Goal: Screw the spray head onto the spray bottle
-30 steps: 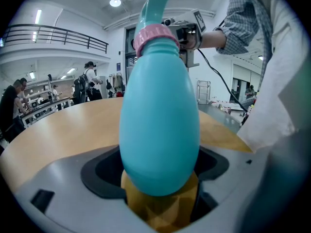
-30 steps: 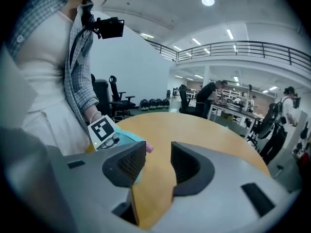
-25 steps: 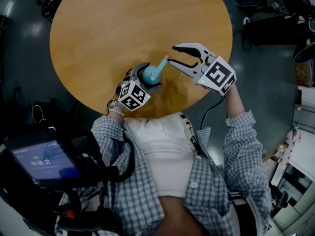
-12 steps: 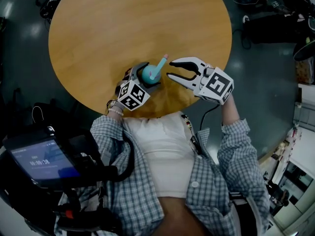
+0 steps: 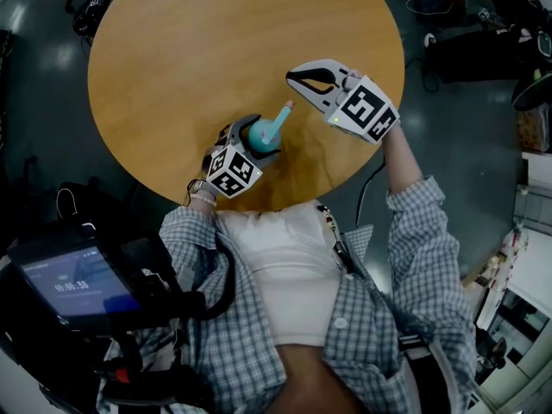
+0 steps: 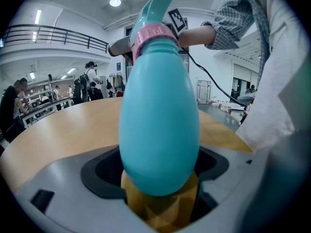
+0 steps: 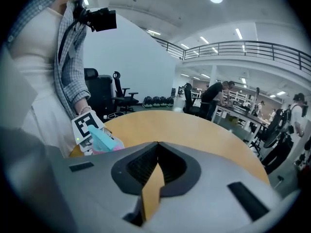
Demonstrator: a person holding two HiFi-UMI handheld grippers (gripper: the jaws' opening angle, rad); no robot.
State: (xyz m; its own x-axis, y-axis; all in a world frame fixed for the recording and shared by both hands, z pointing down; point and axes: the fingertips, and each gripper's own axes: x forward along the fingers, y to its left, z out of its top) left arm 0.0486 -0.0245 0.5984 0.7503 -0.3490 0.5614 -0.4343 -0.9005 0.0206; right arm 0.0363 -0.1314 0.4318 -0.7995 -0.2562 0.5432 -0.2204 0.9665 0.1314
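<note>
Teal spray bottle [image 6: 159, 125] pinched in left gripper [image 5: 247, 126] near table [image 5: 216, 41] edge; right gripper [image 5: 291, 78] just closed empty over bare wood.

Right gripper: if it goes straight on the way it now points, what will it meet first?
Probably the bare table top; the right gripper tilts downward, its jaws just closed on nothing. The spray bottle stands off to one side.

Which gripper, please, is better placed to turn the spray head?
Right. The left gripper is clamped on the teal spray bottle, steadying it; the right gripper is shut, empty, and near the spray head.
</note>
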